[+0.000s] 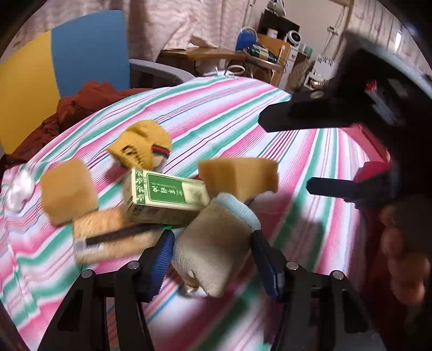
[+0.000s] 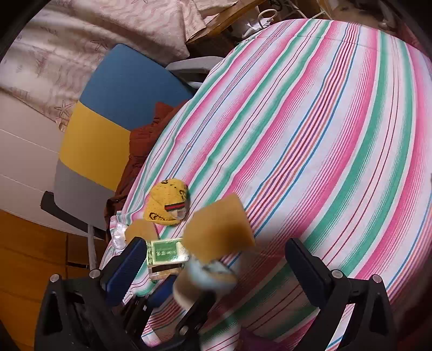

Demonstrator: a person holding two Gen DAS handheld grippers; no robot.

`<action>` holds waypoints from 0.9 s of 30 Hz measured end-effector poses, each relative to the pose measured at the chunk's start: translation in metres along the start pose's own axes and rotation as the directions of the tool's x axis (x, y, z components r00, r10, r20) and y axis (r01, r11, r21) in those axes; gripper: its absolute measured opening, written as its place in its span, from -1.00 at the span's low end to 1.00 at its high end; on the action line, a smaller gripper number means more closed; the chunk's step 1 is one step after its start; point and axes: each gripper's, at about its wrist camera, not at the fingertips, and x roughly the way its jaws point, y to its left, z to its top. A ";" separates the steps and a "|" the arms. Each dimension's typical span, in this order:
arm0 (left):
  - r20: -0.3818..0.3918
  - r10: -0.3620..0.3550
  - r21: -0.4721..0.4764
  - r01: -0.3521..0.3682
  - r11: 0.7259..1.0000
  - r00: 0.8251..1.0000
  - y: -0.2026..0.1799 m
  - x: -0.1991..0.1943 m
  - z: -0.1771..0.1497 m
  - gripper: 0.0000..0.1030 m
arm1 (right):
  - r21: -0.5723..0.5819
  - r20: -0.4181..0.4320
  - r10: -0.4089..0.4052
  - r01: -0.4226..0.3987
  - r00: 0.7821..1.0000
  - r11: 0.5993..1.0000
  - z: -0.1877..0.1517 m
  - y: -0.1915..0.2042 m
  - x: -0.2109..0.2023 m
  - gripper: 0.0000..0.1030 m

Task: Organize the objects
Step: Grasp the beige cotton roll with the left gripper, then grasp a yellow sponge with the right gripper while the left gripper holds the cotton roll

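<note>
Behind the bench you have a chair [image 1: 89, 51] with a blue and yellow back, and in the right wrist view its lowest panel is grey. A rust-red cloth [image 1: 81, 105] is heaped on its seat, against the bench edge. A pale patterned curtain [image 1: 172, 24] hangs beyond it. Further back, a wooden desk [image 1: 216, 54] carries clutter, with a blue lamp-like object [image 1: 246, 37] and a small white fan [image 1: 294, 37] near it. In the right wrist view, wooden flooring [image 2: 24, 259] shows below the chair.

Home bedroom: striped bedspread [image 2: 310, 121], patterned curtains [image 1: 172, 24], cluttered wooden desk [image 1: 210, 52], blue-and-yellow chair [image 2: 108, 113] beyond the jaws.
</note>
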 end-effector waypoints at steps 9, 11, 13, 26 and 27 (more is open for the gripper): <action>0.034 -0.024 -0.155 0.029 0.987 0.999 0.018 -0.048 -0.063 -0.04 | -0.022 -0.017 -0.037 0.037 0.999 0.999 -0.001 0.001 0.004 0.99; 0.033 -0.021 -0.155 0.026 0.988 0.999 0.017 -0.052 -0.066 -0.04 | -0.044 -0.030 -0.051 0.050 0.998 0.998 -0.003 0.004 0.007 0.99; 0.028 -0.014 -0.131 0.018 0.991 1.000 0.014 -0.053 -0.063 -0.03 | -0.067 -0.039 -0.075 0.072 0.996 0.995 -0.005 0.007 0.010 0.99; -0.011 -0.014 -0.101 0.012 0.995 1.000 0.015 -0.027 -0.056 0.17 | -0.154 -0.085 -0.162 0.148 0.983 0.977 -0.010 0.013 0.031 0.99; -0.007 -0.029 -0.119 0.028 0.992 1.000 0.018 -0.027 -0.059 0.16 | -0.164 -0.090 -0.168 0.151 0.982 0.975 -0.011 0.014 0.032 0.99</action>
